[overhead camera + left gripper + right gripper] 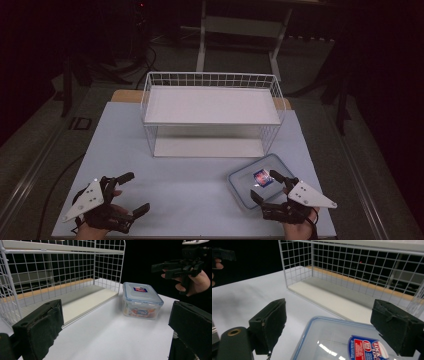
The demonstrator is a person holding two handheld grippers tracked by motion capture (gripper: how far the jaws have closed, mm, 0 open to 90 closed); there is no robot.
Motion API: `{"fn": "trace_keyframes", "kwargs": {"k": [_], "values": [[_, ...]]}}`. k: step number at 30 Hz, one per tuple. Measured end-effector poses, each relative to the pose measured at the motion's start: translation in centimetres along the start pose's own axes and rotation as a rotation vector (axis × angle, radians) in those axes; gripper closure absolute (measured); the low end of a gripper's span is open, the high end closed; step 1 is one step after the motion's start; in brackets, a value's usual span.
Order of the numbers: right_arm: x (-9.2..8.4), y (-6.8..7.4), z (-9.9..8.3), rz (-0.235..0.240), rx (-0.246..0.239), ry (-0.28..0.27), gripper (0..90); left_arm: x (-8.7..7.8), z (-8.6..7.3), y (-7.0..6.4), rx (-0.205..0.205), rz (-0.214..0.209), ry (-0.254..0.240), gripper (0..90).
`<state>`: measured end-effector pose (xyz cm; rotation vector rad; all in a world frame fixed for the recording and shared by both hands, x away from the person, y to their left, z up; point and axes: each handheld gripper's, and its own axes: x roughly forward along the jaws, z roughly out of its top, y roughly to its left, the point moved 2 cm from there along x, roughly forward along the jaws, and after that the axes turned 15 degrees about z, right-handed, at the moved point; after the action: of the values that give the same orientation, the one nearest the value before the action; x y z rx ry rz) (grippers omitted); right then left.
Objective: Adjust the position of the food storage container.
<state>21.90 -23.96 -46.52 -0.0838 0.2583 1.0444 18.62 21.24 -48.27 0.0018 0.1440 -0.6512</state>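
A clear plastic food box with a blue-rimmed lid and a red and blue label stands on the white table, front right. My right gripper hovers over its near edge, jaws wide apart. In the right gripper view the lid lies below and between the open jaws of that gripper, and no pad touches it. My left gripper is open at the front left with nothing between its jaws. The left gripper view has the box ahead to the right, beyond the left gripper, with the right gripper behind it.
A white wire rack with two shelf boards stands at the middle back of the table. Its lower shelf opens toward me. Bare table top lies between the two grippers. The surroundings are dark.
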Motion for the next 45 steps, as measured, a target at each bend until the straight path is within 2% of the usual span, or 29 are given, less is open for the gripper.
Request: {"fn": "trace_keyframes", "kwargs": {"k": [7,13,17,24,26,29,31,34,39,41,45], "values": [[0.1,0.3,0.2,-0.017,-0.025,0.014,12.9,0.1,-0.1,-0.1,0.010,-0.008,0.010,0.0],[-0.1,0.1,0.4,-0.047,-0.035,0.025,13.4,0.4,-0.3,-0.3,0.019,-0.029,0.039,0.0],[-0.6,-0.2,1.2,-0.068,-0.042,0.019,13.3,0.6,-0.5,-0.3,0.022,-0.038,0.064,0.0],[-1.7,-1.7,2.4,-0.085,-0.026,0.017,11.2,0.6,-0.4,-0.2,0.027,-0.035,0.058,0.0],[-1.9,-2.3,2.6,-0.106,-0.029,0.040,11.2,0.6,-0.4,-0.2,0.024,-0.039,0.058,0.0],[-2.1,-3.2,2.7,-0.096,0.010,0.063,10.5,0.5,-0.3,-0.2,0.020,-0.041,0.054,0.0],[-2.0,-3.7,2.8,-0.132,0.026,0.077,10.1,0.6,-0.3,-0.2,0.019,-0.041,0.055,0.0],[-2.1,-4.5,2.7,-0.148,0.043,0.075,10.2,0.6,-0.4,-0.2,0.017,-0.043,0.059,0.0],[-2.6,-6.0,1.9,-0.212,0.047,0.111,23.6,0.7,-0.5,-0.1,0.020,-0.046,0.066,0.0],[-2.8,-6.7,1.5,-0.237,0.063,0.130,36.5,0.8,-0.6,-0.1,0.011,-0.051,0.068,0.0],[-3.3,-8.0,0.8,-0.283,0.078,0.163,51.8,0.9,-0.6,-0.3,0.018,-0.055,0.071,0.0]]}}
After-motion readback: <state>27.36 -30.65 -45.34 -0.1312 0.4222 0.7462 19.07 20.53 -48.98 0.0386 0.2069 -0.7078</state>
